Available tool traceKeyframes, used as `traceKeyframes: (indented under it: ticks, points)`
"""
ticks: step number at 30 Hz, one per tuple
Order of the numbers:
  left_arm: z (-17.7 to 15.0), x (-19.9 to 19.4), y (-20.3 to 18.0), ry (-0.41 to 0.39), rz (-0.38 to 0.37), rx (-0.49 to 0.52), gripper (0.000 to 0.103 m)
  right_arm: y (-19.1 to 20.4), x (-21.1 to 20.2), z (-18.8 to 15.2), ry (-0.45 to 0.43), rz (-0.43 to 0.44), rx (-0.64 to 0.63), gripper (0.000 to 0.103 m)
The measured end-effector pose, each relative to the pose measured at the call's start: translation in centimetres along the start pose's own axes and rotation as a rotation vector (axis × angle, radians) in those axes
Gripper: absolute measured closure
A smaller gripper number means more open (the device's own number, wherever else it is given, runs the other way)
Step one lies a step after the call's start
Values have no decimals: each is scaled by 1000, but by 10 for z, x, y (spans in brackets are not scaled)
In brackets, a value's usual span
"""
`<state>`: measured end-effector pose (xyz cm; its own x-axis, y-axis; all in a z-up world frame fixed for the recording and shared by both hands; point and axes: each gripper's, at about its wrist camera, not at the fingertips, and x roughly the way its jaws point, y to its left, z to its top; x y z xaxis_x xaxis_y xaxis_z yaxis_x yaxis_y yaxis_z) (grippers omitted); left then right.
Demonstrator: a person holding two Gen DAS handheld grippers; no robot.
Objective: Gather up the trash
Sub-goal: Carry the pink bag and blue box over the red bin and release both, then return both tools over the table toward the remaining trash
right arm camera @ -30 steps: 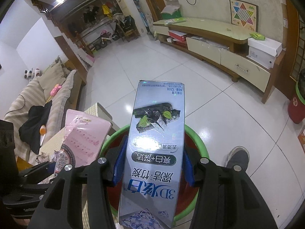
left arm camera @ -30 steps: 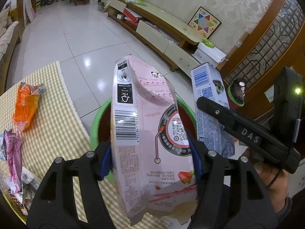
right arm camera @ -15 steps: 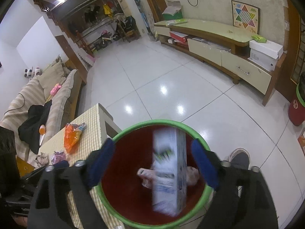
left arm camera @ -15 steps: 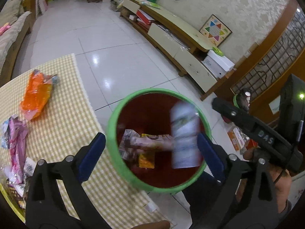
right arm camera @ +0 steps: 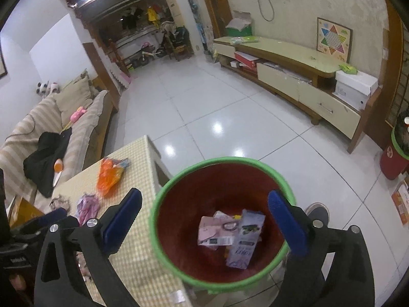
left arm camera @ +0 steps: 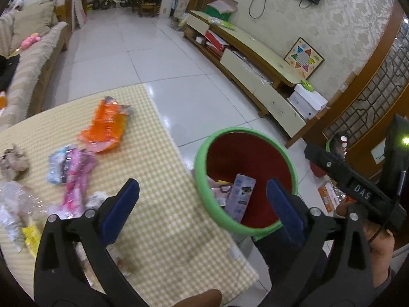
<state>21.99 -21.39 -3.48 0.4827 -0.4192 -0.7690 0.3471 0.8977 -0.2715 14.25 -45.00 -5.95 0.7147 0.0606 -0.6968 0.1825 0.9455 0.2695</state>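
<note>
Trash remaining lay on the checked tablecloth: orange wrapper, pink wrapper, clear crumpled plastic, all left of the green-rimmed bin. Two cartons, pink and pale purple, sat inside the bin. I had the left gripper with jaws opening wide, empty; the right gripper likewise opening and empty, over the bin mouth. I judged the left hand nearer the pink wrapper, whose long axis ran roughly along the gripper's line. Near-left table pieces were blurred and partly hidden behind the left gripper's arm; I couldn't tell what they were.
</note>
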Motion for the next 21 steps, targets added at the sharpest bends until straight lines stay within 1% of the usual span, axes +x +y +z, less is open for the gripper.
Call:
traceKeyframes:
  ticks: [7, 17, 21]
  points:
    - [-18, -49, 31, -39, 49, -37, 5, 52, -21, -20, -2, 45, -56, 7]
    - [-56, -115, 99, -92, 137, -141, 5, 136, -32, -52, 34, 122, -171, 7]
    - [-72, -135, 123, -112, 172, -177, 5, 165, -33, -67, 52, 146, -219, 7]
